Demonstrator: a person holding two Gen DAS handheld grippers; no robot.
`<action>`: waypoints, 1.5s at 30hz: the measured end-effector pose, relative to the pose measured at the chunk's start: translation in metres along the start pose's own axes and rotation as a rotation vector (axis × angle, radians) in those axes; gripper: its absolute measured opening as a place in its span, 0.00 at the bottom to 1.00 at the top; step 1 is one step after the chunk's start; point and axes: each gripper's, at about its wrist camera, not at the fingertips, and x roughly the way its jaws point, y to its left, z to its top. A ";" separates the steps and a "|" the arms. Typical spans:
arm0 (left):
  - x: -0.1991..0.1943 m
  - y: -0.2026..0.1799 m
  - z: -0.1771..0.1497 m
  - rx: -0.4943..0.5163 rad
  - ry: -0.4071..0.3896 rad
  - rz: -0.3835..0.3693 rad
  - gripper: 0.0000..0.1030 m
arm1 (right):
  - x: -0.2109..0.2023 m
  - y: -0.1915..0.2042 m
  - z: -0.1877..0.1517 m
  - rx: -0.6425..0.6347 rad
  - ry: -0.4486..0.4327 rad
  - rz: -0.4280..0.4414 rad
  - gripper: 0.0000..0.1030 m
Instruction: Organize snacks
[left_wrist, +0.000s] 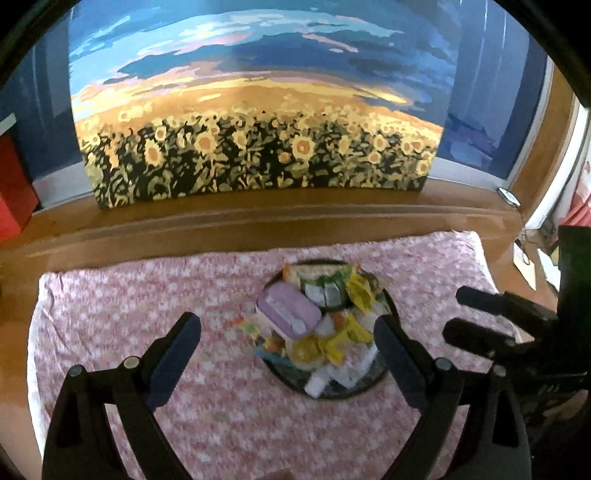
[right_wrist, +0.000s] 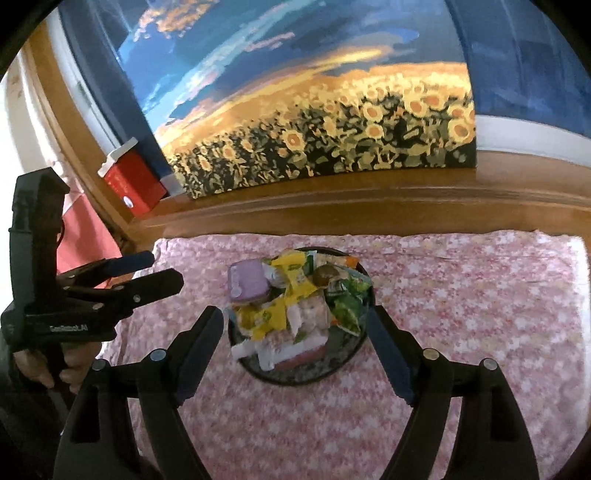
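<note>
- Left wrist view: the left gripper (left_wrist: 288, 350) hangs above the pink star-print cloth (left_wrist: 147, 295), its fingers spread wide with nothing between them.
- Ahead of it a dark round tray (left_wrist: 373, 382) sits on the cloth, heaped with snacks (left_wrist: 325, 325); a lilac flat pack (left_wrist: 290, 310) lies on top of the heap at its left side, yellow wrappers (left_wrist: 360, 291) to the right. Any print on the packets is too blurred to read.
- One small bright packet (left_wrist: 245, 326) lies on the cloth just left of the tray.
- The right gripper (left_wrist: 465, 314) reaches in from the right edge, its fingers a narrow gap apart, holding nothing.
- Behind the cloth runs a wooden ledge (left_wrist: 258, 218) with a sunflower-field painting (left_wrist: 255, 110) leaning on it and a red box (left_wrist: 14, 188) at far left.
- Right wrist view: the right gripper (right_wrist: 295, 343) is open wide over the near side of the tray (right_wrist: 295, 376), empty.
- A green packet (right_wrist: 349, 302) lies at the heap's right; its lettering is illegible.
- The left gripper (right_wrist: 162, 271), held in a hand (right_wrist: 48, 365), bears pale lettering on its body, too blurred to read surely.
</note>
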 end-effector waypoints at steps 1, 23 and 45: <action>-0.003 -0.001 -0.004 -0.001 0.001 0.001 0.94 | -0.005 0.002 -0.003 -0.011 0.000 -0.011 0.79; -0.020 -0.017 -0.054 0.005 0.031 -0.008 0.94 | -0.037 0.030 -0.039 -0.144 0.025 -0.060 0.79; -0.010 -0.014 -0.057 -0.008 0.061 -0.018 0.94 | -0.030 0.027 -0.039 -0.132 0.062 -0.051 0.79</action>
